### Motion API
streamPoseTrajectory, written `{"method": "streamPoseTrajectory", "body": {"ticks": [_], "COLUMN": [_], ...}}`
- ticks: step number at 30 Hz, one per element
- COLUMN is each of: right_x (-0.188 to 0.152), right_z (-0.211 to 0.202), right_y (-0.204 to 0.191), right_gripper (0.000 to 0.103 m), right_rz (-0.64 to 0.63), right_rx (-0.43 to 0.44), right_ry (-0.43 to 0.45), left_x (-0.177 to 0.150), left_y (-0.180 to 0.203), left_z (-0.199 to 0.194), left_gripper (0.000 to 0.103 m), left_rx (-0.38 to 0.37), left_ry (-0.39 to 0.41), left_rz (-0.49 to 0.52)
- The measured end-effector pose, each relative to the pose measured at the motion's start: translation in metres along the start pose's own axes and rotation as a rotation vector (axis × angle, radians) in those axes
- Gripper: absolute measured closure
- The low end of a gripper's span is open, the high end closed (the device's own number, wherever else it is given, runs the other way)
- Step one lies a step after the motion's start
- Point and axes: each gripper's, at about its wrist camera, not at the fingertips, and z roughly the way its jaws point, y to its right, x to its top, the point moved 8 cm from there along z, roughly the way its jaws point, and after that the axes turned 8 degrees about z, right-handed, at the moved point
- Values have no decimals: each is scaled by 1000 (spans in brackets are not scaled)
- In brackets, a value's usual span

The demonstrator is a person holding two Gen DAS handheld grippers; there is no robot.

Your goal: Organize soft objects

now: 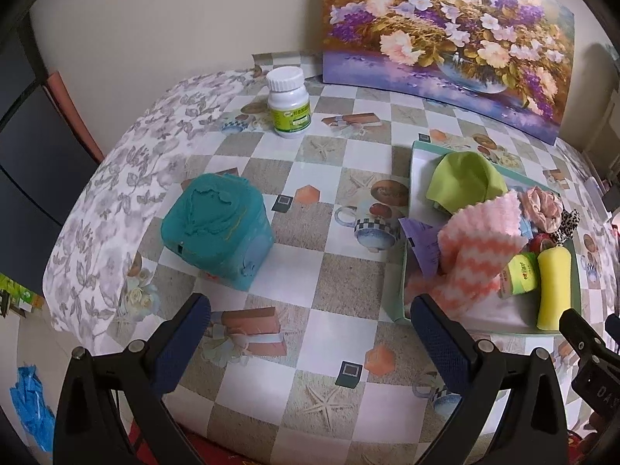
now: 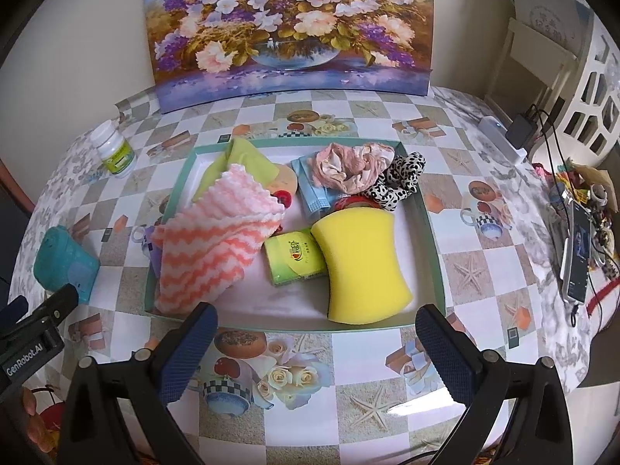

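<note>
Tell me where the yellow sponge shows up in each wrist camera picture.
Left wrist: the yellow sponge stands at the right edge, in the tray's near right corner.
Right wrist: the sponge lies centre, near the tray's front rim.
Shared landmark: the green tissue pack touching the sponge's left side.

- The bench (image 2: 387,418) wears a glossy, smooth checked covering.
- The yellow sponge (image 2: 360,267) looks matt and porous.
- The pink zigzag cloth (image 2: 217,240) is fluffy, nubbly fabric.
- The fingers (image 2: 190,352) carry dark-blue textured pads.
- The white bottle (image 1: 288,102) is smooth plastic.
</note>
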Motion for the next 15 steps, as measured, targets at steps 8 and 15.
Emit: {"method": "streamPoseTrajectory", "body": {"ticks": [8, 15], "right_x": [-1, -1], "right_z": [1, 2], "right_y": [-2, -2], "right_gripper": [0, 0], "right_rz": [-10, -11], "right_rx": [0, -1], "right_ry": [-6, -10], "left_x": [-2, -3], "left_y": [-2, -4], "left_z": [7, 11], "left_gripper": [0, 0], "left_rx": [1, 5], "left_ry": [-33, -47], "left_rz": [-4, -12]}}
